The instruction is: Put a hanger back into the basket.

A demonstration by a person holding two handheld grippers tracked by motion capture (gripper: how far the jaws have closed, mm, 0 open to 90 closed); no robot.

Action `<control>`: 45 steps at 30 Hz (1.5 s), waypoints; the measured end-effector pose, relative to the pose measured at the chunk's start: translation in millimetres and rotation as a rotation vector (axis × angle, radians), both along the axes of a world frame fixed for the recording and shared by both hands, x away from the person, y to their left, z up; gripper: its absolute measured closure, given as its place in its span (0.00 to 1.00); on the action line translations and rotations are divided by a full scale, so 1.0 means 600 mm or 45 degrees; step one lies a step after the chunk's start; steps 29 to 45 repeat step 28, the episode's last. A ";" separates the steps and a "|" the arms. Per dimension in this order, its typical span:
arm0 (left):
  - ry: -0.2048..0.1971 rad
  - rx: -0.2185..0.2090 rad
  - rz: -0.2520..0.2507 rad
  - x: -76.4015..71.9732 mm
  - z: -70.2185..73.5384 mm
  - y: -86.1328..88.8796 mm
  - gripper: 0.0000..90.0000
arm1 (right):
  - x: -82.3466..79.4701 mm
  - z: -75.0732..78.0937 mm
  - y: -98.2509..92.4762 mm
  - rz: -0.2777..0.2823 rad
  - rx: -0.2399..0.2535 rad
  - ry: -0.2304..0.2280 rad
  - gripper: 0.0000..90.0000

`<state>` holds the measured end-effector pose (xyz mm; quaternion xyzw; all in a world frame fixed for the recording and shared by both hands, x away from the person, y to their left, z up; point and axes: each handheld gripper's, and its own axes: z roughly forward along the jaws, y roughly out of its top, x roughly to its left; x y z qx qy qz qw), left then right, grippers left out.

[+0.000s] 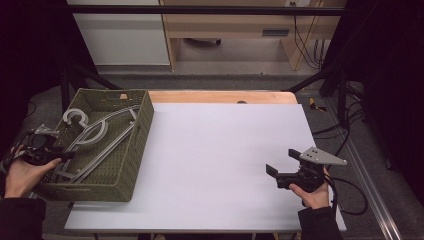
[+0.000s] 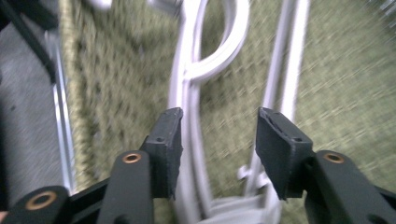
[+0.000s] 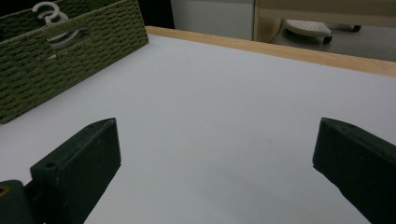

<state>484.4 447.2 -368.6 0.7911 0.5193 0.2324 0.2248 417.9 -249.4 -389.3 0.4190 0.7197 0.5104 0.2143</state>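
Your left gripper [image 1: 64, 156] hangs over the hangers [image 1: 95, 137] in the basket [image 1: 142, 125], jaws apart, gripping nothing. Right gripper [image 1: 282, 160] wide open, idle. Next: withdraw left.

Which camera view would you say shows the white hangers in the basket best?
The high view: the hangers lie whole in the green basket. The left gripper view gives blurred bars between open jaws; the right gripper view shows hooks above the rim.
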 end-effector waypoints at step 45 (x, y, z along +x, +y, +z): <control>-0.538 -0.602 -0.456 -0.096 0.010 -0.224 0.22 | -0.006 0.008 -0.010 -0.017 0.043 -0.035 0.01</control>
